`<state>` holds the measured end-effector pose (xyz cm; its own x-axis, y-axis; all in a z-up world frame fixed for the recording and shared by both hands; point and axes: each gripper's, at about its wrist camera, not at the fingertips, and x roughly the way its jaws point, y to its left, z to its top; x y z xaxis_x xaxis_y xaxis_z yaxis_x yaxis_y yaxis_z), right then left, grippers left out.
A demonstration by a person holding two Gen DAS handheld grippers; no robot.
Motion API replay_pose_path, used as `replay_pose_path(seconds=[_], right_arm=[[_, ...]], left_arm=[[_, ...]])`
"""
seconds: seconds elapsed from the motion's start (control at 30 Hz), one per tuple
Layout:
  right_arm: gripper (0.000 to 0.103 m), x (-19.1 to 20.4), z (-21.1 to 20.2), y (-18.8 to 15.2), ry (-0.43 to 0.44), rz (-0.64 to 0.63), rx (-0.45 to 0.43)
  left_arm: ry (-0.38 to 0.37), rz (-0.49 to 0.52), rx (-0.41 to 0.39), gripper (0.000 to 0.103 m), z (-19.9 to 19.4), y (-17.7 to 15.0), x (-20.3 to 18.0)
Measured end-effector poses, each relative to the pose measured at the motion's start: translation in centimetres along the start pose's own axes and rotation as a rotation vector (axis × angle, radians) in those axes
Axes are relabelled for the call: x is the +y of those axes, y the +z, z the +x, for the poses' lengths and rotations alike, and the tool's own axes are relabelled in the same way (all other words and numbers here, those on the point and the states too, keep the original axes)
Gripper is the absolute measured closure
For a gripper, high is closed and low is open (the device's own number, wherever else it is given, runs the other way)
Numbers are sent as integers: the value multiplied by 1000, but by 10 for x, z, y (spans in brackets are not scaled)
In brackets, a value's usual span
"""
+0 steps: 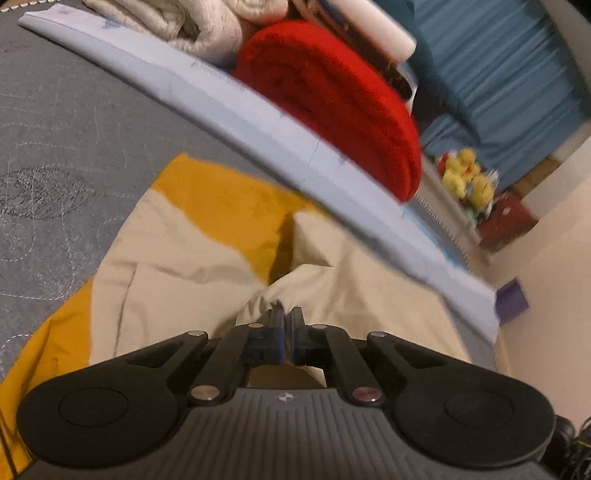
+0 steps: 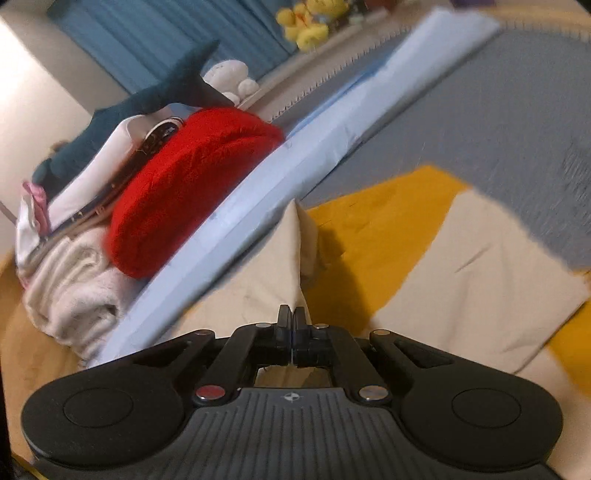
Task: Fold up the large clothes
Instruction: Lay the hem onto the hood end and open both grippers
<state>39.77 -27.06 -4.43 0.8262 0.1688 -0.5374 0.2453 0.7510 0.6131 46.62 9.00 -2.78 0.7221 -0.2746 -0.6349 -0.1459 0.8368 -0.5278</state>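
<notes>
A large beige and mustard-yellow garment (image 1: 192,251) lies spread on the grey quilted bed surface (image 1: 55,122). My left gripper (image 1: 287,314) is shut on a bunched beige fold of it, lifted slightly. In the right wrist view the same garment (image 2: 476,266) lies across the bed, and my right gripper (image 2: 293,314) is shut on a beige fold that rises in a peak (image 2: 295,240) above the fingers. Both views are motion-blurred.
A pale blue folded sheet or board (image 1: 236,107) runs diagonally behind the garment. Beyond it lie a folded red blanket (image 1: 332,96), a cream blanket (image 1: 177,26) and other stacked clothes (image 2: 92,173). Yellow plush toys (image 1: 465,177) and blue curtains (image 1: 498,55) stand at the back.
</notes>
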Motion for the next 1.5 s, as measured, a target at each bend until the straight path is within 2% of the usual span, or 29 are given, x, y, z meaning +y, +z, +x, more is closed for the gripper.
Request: replay_pose_path(seconds=[0.03, 0.1, 0.13, 0.17, 0.23, 0.3, 0.33, 0.4, 0.47, 0.5, 0.57, 0.6, 0.67, 0.7, 0.77, 0.8, 0.87, 0.97, 1.03, 1.07, 1.1, 1.13, 1.17, 1.23, 1.27, 1.4, 1.43, 1.5], right_arm=[[103, -1, 1, -4, -40, -17, 20], [103, -7, 16, -15, -149, -43, 112], [103, -13, 26, -21, -192, -38, 162], [103, -21, 35, -25, -223, -17, 204], [102, -30, 48, -28, -225, 26, 264], [95, -27, 47, -24, -214, 23, 251], [89, -26, 41, -20, -211, 16, 225], [86, -14, 27, -15, -212, -50, 133], [79, 3, 13, -14, -207, -152, 27], [78, 10, 8, -14, -174, -186, -12], [78, 20, 4, -15, -76, -220, -20], [78, 21, 7, -17, -26, -222, 5], [77, 19, 19, -20, 10, -208, 86], [77, 16, 30, -24, -26, -213, 150], [79, 5, 49, -31, -168, -244, 245], [78, -4, 54, -33, -226, -231, 274], [76, -11, 51, -27, -278, -184, 250], [76, -4, 33, -20, -232, -204, 164], [75, 3, 21, -18, -152, -202, 100], [74, 5, 19, -18, -113, -198, 90], [73, 5, 18, -20, -79, -194, 93], [70, 5, 23, -23, -55, -190, 111], [63, 2, 28, -26, -42, -177, 149], [63, -13, 52, -32, -84, -140, 302], [68, -18, 58, -36, -120, -135, 340], [67, -12, 47, -24, -113, -156, 268], [65, -8, 32, -28, -102, -174, 235], [61, -4, 27, -26, -93, -196, 214]], left_arm=[[27, 0, 45, 101, 7, -3, 3], [93, -19, 170, 100, 26, -12, 13], [116, -32, 215, 98, 33, -17, 19], [133, -42, 226, 94, 35, -20, 21], [157, -16, 185, 92, 30, -19, 16], [169, 68, 107, 91, 20, -15, 1], [164, 126, 53, 90, 13, -14, -8], [131, 222, -23, 89, 3, -16, -24], [88, 270, -44, 89, 0, -21, -33], [62, 283, -35, 89, 2, -23, -35], [48, 284, -15, 89, 6, -28, -37], [59, 281, -6, 89, 9, -30, -36], [121, 266, 38, 89, 21, -33, -30], [155, 250, 75, 89, 29, -32, -27], [213, 194, 137, 95, 39, -34, -15], [219, 186, 132, 95, 40, -32, -13], [220, 255, 87, 94, 34, -32, -25], [144, 332, 15, 93, 18, -32, -39], [76, 327, 30, 89, 17, -34, -42], [67, 324, 47, 89, 18, -38, -42], [73, 324, 70, 89, 21, -41, -40], [100, 331, 111, 84, 28, -46, -37], [135, 342, 159, 73, 36, -50, -37], [210, 372, 249, 73, 49, -59, -33], [219, 375, 250, 73, 49, -61, -32], [179, 383, 182, 72, 34, -51, -41], [167, 379, 159, 70, 28, -48, -41], [156, 373, 133, 70, 20, -41, -39]])
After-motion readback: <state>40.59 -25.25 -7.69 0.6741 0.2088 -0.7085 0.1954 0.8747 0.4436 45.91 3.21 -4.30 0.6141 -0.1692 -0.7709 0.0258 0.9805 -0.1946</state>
